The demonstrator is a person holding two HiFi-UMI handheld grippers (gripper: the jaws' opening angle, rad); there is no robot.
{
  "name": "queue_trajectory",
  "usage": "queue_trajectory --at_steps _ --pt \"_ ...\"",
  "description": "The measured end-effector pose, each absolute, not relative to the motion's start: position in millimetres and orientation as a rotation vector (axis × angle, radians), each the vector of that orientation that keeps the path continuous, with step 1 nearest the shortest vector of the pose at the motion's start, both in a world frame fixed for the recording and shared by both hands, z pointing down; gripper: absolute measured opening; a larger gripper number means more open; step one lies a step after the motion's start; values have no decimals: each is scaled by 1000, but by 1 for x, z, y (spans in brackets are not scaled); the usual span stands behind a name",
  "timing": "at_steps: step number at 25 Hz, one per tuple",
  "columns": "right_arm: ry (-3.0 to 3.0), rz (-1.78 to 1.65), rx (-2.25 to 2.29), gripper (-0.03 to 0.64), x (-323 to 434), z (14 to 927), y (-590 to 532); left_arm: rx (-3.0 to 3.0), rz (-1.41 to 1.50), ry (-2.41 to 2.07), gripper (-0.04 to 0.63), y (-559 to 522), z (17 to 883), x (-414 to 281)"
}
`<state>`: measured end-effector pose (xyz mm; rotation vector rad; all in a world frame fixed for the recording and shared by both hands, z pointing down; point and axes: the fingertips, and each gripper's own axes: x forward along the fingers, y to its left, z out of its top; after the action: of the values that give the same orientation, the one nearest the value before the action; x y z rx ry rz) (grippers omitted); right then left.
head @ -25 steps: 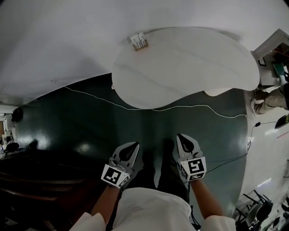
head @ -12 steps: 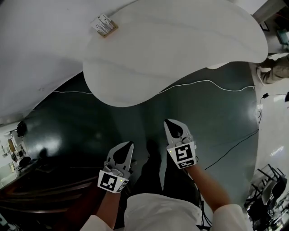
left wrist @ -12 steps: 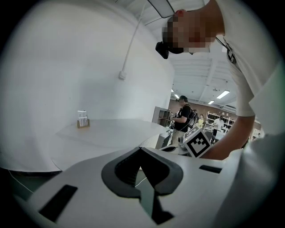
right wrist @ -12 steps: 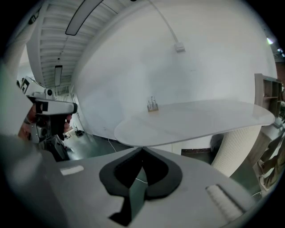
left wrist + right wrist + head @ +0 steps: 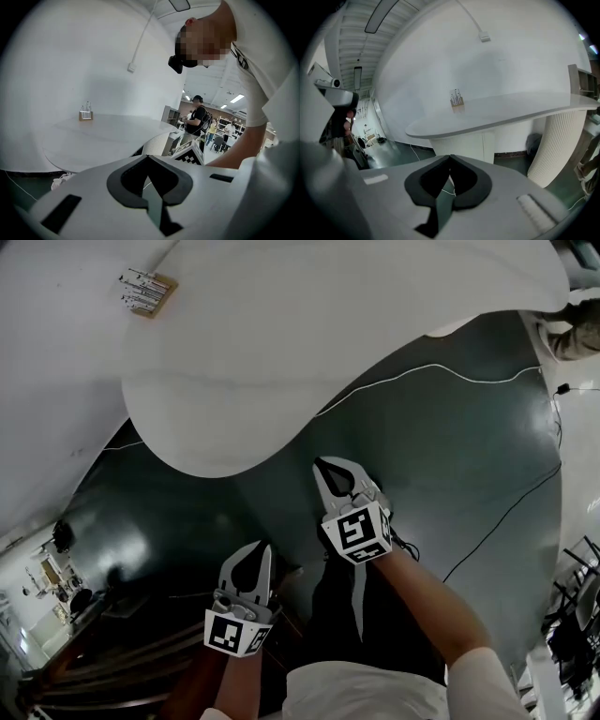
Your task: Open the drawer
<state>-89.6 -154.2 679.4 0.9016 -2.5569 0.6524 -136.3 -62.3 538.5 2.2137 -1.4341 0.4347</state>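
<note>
- At 12 o'clock in the head view, a white curved table [image 5: 328,324] fills the top of the frame, with a small holder [image 5: 148,292] on it near 11 o'clock, close to the wall.
- No drawer shows in any view. The nearest candidate is the table's white pedestal [image 5: 464,140], straight ahead of the right gripper, but no front or handle can be made out on it.
- Near the centre, the right gripper [image 5: 328,472] points up toward the table edge at 12 o'clock. Its 2 jaws are pressed together with nothing between them.
- At 7 o'clock from it, the left gripper [image 5: 261,549] hangs lower and closer to the body. Its jaws also meet, and only floor shows through the gap behind the tips.
- Both grippers are over the dark floor [image 5: 450,456], well apart from the table, so this reads as an approach and not a reach. Closed, empty jaws fit that, since there is nothing yet to take hold of.
- The right gripper leads, which suggests it is meant to do the pulling and the left is spare.
- A thin cable [image 5: 412,376] crosses the floor from 12 to 2 o'clock, between the person and the table, and could catch a foot.
- Judged from this, the task has barely begun. The drawer has to be found first, then the jaws parted for its handle.
</note>
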Motion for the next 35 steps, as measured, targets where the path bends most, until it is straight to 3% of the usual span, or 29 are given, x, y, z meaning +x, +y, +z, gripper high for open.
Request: queue_trajectory --at_steps 10,13,18,26,35 --pt "-2574 643 944 12 -115 757 -178 2184 432 -1432 6 -68 615 -133" --pt "-2582 667 948 54 -131 775 -183 2168 403 -1449 6 -72 633 -138" --pt "-2617 680 958 56 -154 786 -190 2157 377 -1458 6 -72 654 -140" --pt "-2667 607 978 122 -184 801 -206 2131 343 -1506 6 -79 679 -164" --pt "-2641 496 996 117 -206 813 -215 2100 308 -1551 6 -81 688 -184"
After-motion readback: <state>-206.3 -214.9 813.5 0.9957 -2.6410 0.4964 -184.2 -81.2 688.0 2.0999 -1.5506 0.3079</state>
